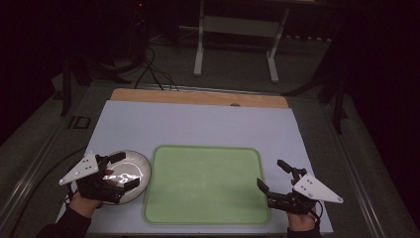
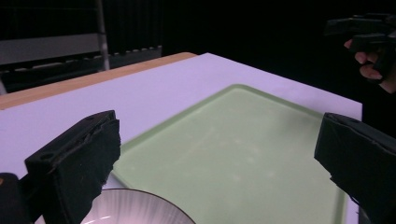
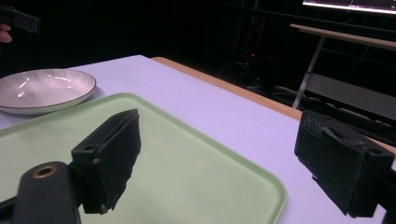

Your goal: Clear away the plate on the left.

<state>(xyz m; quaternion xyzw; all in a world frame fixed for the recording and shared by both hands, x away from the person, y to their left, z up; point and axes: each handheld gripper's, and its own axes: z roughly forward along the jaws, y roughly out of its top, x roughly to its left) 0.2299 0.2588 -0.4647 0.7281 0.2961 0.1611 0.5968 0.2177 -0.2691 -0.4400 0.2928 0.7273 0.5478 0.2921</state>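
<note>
Both jaws spread wide and gripping nothing, the left gripper point(image 1: 121, 171) hovers over the white plate point(image 1: 136, 166) while the right gripper point(image 1: 271, 174) hangs beside the green tray point(image 1: 208, 183).

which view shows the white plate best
The right gripper view: the white plate shows whole, with rim and ribbed inside clear, beside the green tray. The high view has the left tongs over part of it. The left gripper view catches just its top edge.

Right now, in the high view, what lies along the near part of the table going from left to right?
Left tongs above the white plate → green tray → right tongs by the tray's right edge.
</note>
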